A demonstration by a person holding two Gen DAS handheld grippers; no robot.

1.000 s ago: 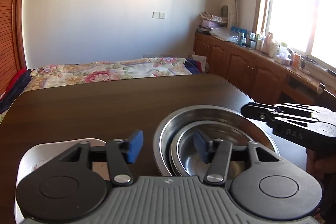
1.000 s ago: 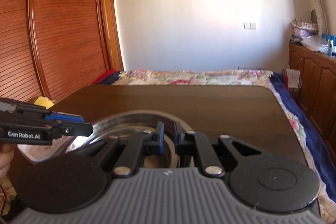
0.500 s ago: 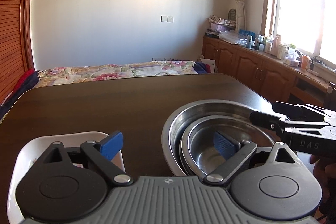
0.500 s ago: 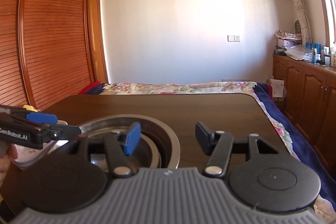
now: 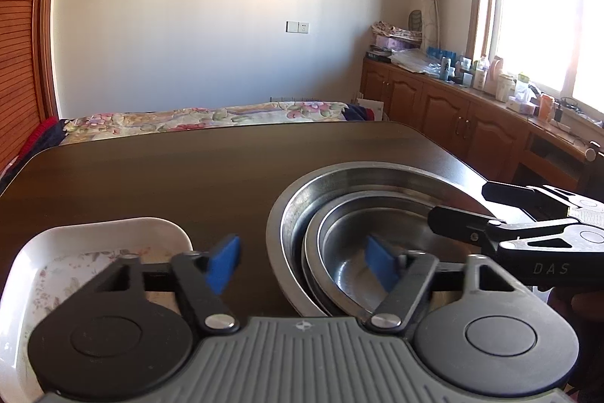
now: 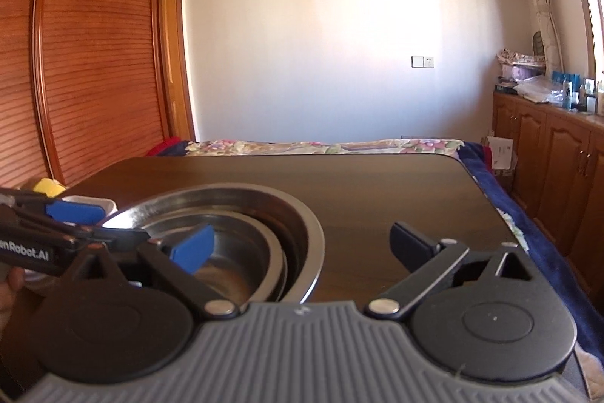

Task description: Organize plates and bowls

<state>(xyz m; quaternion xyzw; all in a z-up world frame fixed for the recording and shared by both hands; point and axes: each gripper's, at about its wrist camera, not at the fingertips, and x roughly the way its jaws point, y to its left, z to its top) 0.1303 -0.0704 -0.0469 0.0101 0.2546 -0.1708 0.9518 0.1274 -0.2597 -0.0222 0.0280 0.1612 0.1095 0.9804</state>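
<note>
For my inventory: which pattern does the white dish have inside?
A faded pink floral print on the white dish, best seen in the left wrist view.

The right gripper point(image 6: 302, 246), clamped shut a second ago, has just been opening and now stands wide, nothing between its jaws. The left gripper point(image 5: 302, 263) spread wide half a second ago and has just been closing partway, straddling the big bowl's point(image 5: 298, 199) near rim without pressing it.

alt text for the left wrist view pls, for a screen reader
Nested steel bowls sit on a dark wooden table, with a white floral dish to their left. The left gripper hovers open in front, empty; the right gripper reaches in from the right, open over the bowls.
</note>
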